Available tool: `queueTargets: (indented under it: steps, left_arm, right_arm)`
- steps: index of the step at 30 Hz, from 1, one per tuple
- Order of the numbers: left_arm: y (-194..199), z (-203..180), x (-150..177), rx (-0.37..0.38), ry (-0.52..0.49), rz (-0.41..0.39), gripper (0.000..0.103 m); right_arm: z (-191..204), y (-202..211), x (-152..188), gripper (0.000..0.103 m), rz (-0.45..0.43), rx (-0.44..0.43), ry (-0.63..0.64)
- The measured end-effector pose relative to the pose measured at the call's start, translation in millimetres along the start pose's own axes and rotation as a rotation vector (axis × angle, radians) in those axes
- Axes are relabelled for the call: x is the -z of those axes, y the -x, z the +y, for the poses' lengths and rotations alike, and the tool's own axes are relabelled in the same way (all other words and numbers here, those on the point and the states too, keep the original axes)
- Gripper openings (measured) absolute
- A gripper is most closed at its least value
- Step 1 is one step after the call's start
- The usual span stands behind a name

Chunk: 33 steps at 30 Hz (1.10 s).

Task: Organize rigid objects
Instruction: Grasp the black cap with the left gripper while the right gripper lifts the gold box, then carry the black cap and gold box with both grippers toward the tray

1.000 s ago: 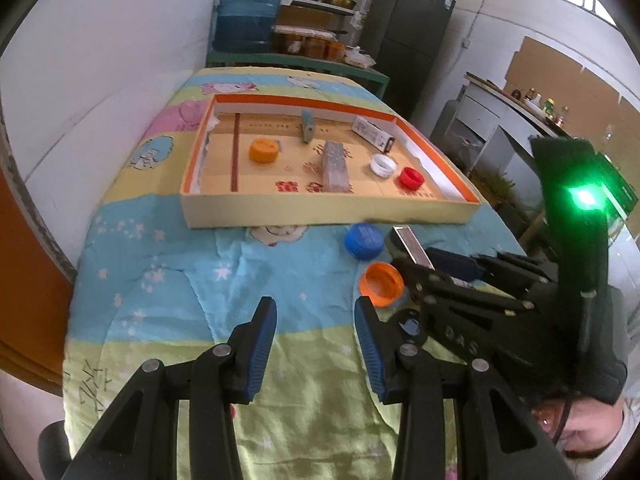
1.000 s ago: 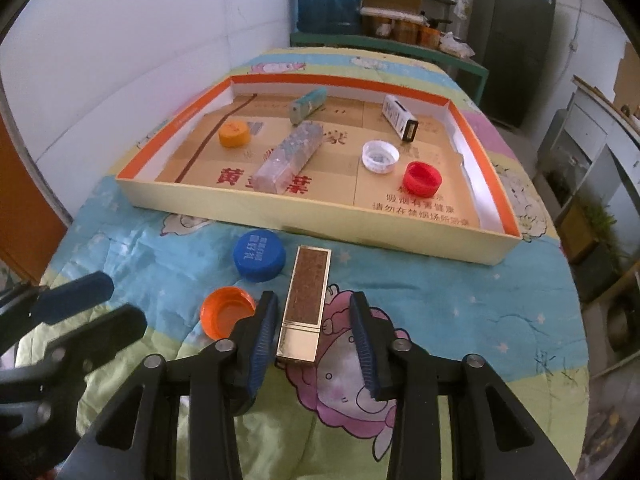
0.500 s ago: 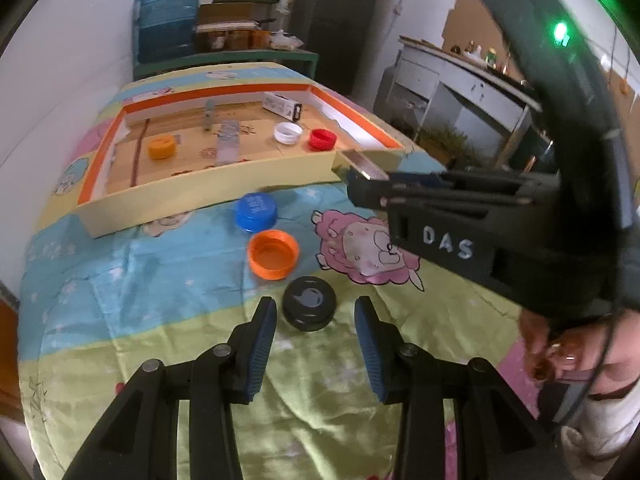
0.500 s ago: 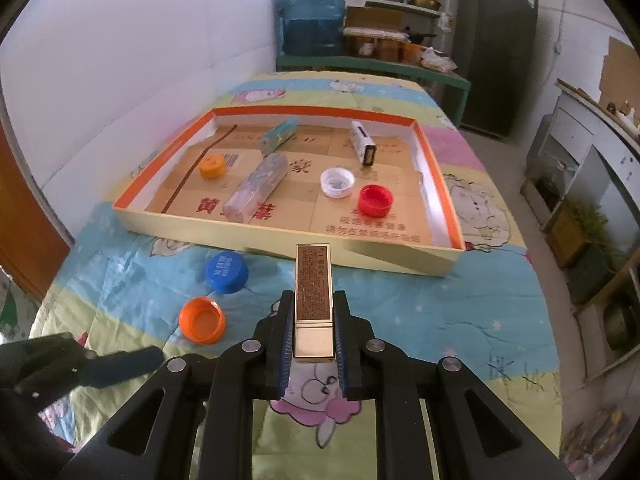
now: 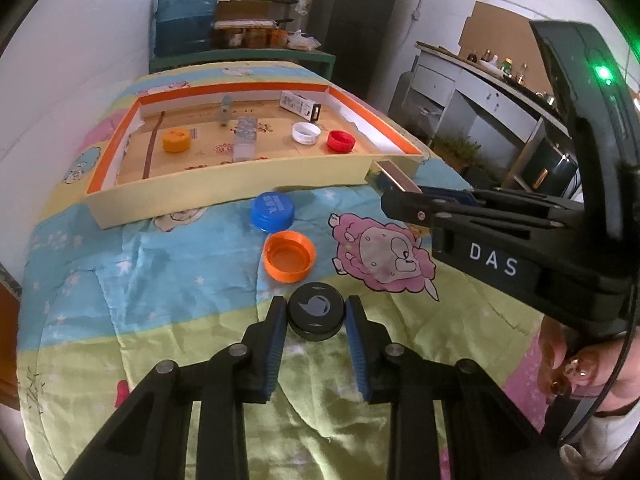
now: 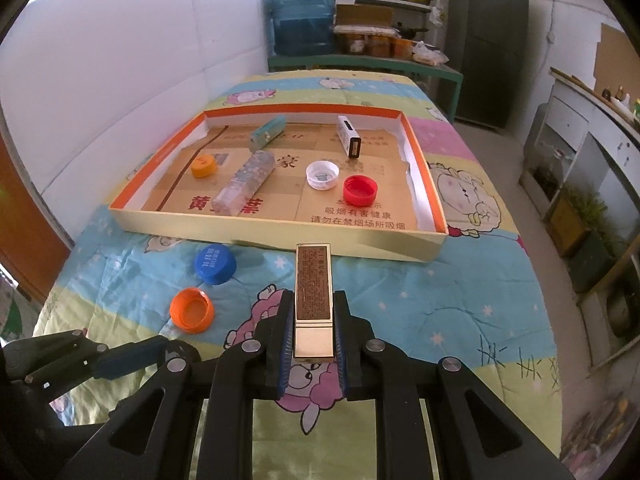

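On a quilted cartoon bedspread (image 5: 168, 280), the left gripper's (image 5: 317, 312) ribbed jaws are closing around a round black lid (image 5: 317, 310), while the right gripper (image 6: 314, 320) pinches a slim gold rectangular case (image 6: 313, 292).

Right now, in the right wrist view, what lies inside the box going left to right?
Orange cap → clear plastic case → white cap → red cap. The teal case and the white box at the back overlap these in order, so I leave them out.

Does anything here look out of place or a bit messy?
Yes. Three caps lie outside the tray, on the quilt: a blue cap, an orange cap upside down, and a black cap. Inside the tray, its white lining looks torn.
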<state>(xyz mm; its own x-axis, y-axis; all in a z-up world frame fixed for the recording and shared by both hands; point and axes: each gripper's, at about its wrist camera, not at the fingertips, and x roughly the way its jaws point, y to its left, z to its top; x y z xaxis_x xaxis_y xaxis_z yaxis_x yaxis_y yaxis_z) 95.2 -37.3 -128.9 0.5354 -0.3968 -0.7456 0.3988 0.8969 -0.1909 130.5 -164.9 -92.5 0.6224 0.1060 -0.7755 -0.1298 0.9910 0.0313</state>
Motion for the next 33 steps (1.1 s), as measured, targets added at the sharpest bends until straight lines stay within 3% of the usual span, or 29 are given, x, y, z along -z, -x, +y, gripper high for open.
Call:
queueTargets:
  steps: [15,33]
  left_arm:
    - [31.3,20.0,-28.1,-0.028,0.051,-0.096,0.030]
    - [44.1,41.6,-77.5,-0.113,0.063,-0.174,0.030]
  right_arm:
    - [11.9,11.9,-12.6,0.018,-0.034,-0.014,0.032]
    - [22.1,13.7,-41.0,0.018,-0.062,-0.029,0.078]
